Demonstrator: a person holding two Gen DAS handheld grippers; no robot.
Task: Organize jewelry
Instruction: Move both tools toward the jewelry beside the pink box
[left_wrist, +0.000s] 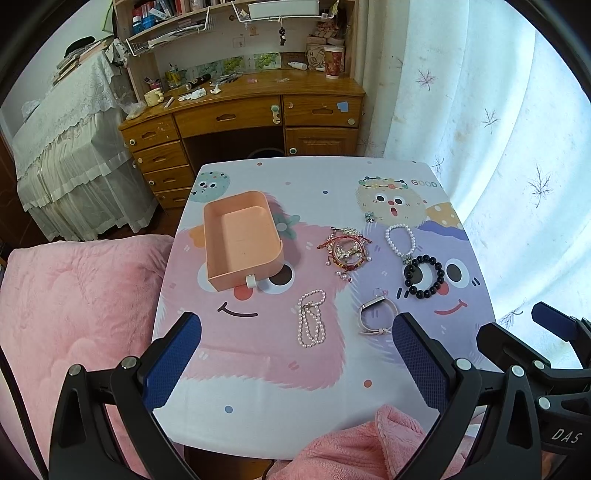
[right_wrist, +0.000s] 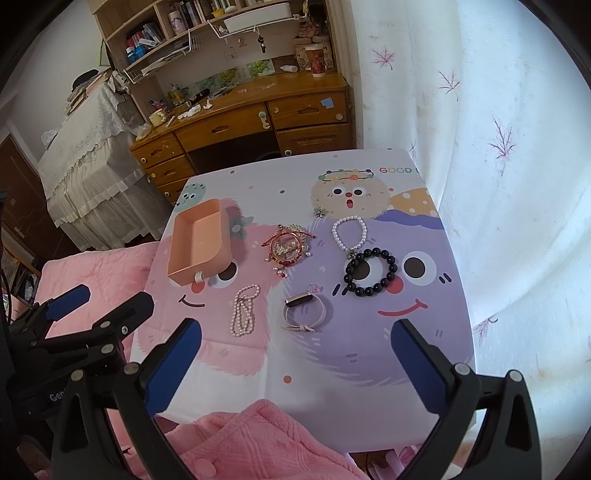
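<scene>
An empty peach tray (left_wrist: 242, 240) (right_wrist: 197, 245) sits at the table's left. To its right lie a tangle of red and gold bracelets (left_wrist: 345, 251) (right_wrist: 290, 245), a white pearl bracelet (left_wrist: 400, 239) (right_wrist: 349, 233), a black bead bracelet (left_wrist: 424, 276) (right_wrist: 371, 272), a long pearl strand (left_wrist: 312, 322) (right_wrist: 244, 309) and a pale pink band (left_wrist: 376, 316) (right_wrist: 304, 313). A small flower charm (left_wrist: 369, 217) (right_wrist: 318, 212) lies farther back. My left gripper (left_wrist: 297, 343) hovers open over the near table edge, holding nothing. My right gripper (right_wrist: 295, 350) is open too, beside it.
The table wears a cartoon-print cloth (left_wrist: 321, 369) (right_wrist: 332, 369). A pink quilted blanket (left_wrist: 74, 295) (right_wrist: 258, 443) lies at the left and near edge. A wooden desk (left_wrist: 243, 110) stands behind, a white curtain (left_wrist: 498, 129) to the right.
</scene>
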